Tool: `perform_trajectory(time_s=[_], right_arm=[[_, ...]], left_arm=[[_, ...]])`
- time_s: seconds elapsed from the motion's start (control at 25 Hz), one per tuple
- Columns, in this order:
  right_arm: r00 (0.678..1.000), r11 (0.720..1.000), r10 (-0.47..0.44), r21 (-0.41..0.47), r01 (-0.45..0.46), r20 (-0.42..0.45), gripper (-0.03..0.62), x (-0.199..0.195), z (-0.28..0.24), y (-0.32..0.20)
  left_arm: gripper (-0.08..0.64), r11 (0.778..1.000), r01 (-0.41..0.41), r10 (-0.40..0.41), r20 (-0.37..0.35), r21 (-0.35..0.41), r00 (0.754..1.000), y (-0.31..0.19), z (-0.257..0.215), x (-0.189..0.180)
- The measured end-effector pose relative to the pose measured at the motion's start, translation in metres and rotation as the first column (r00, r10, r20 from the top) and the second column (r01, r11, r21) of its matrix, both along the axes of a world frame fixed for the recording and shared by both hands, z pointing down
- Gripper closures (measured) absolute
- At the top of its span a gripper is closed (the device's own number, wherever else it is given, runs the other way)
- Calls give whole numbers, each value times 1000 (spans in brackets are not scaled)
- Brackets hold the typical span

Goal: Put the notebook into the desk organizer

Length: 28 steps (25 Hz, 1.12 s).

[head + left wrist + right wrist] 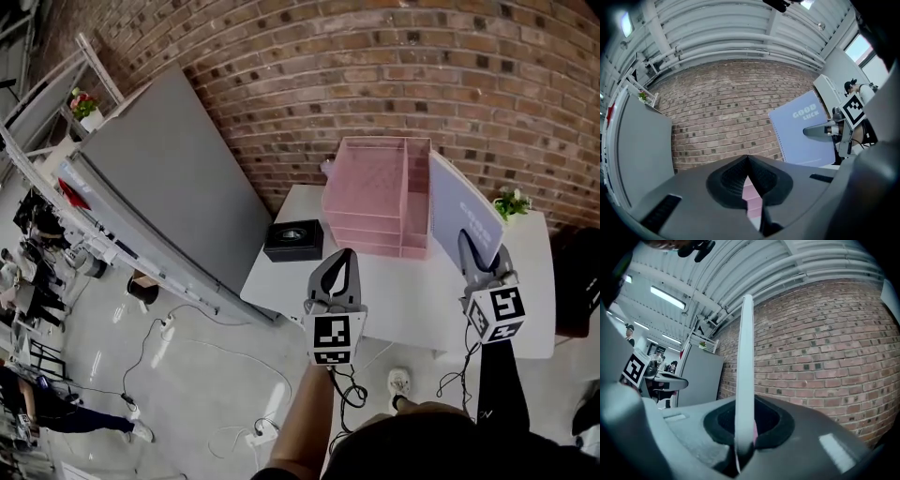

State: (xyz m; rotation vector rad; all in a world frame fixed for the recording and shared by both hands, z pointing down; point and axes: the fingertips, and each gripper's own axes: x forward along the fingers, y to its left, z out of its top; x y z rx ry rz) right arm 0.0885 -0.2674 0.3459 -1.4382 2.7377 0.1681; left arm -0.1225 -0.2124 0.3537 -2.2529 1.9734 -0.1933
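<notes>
My right gripper [476, 251] is shut on a pale blue spiral notebook [461, 217], held upright in the air just right of the pink desk organizer [375, 197] on the white table [412, 300]. In the right gripper view the notebook [744, 380] shows edge-on, rising from between the jaws. The left gripper view shows the notebook's cover [806, 131] at right. My left gripper [337, 272] hovers near the table's front left, its jaws shut with nothing between them; the tips [748, 158] meet.
A black box [294, 240] lies on the table's left end. A grey panel [169, 178] leans beside the table at left. The brick wall [394, 84] stands behind. A small plant [512, 202] sits at the table's far right corner.
</notes>
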Motion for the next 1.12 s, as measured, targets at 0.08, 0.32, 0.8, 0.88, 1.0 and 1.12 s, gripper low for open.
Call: perform_trajectory(time_s=[0.08,0.32,0.8,0.88,1.0,1.12], right_arm=[[1000,1000,-4,-3,4,1,561,-5,0,-23],[1000,1000,-13,-15,13,13,561,-12,5,-84],[998,999,-11,-43,13,62,561,-17,14,-139],[998,999,-4,-53,7,64,561,-17,18,-142],[997,997,17,-73,-12,76,561,-17,22,-147],[996,996,37,-86,-29,84,561,-19,25,-153]], left_arm=[[551,1000,1,-1,5,-3,1000,-21,0,-3],[551,1000,11,-11,10,-12,1000,-76,4,-7],[551,1000,13,-13,-3,-12,1000,-130,1,-10],[551,1000,3,-3,-12,-14,1000,-132,1,-8],[551,1000,-10,10,-9,-11,1000,-133,-1,-7],[551,1000,-17,17,-3,-11,1000,-137,1,-12]])
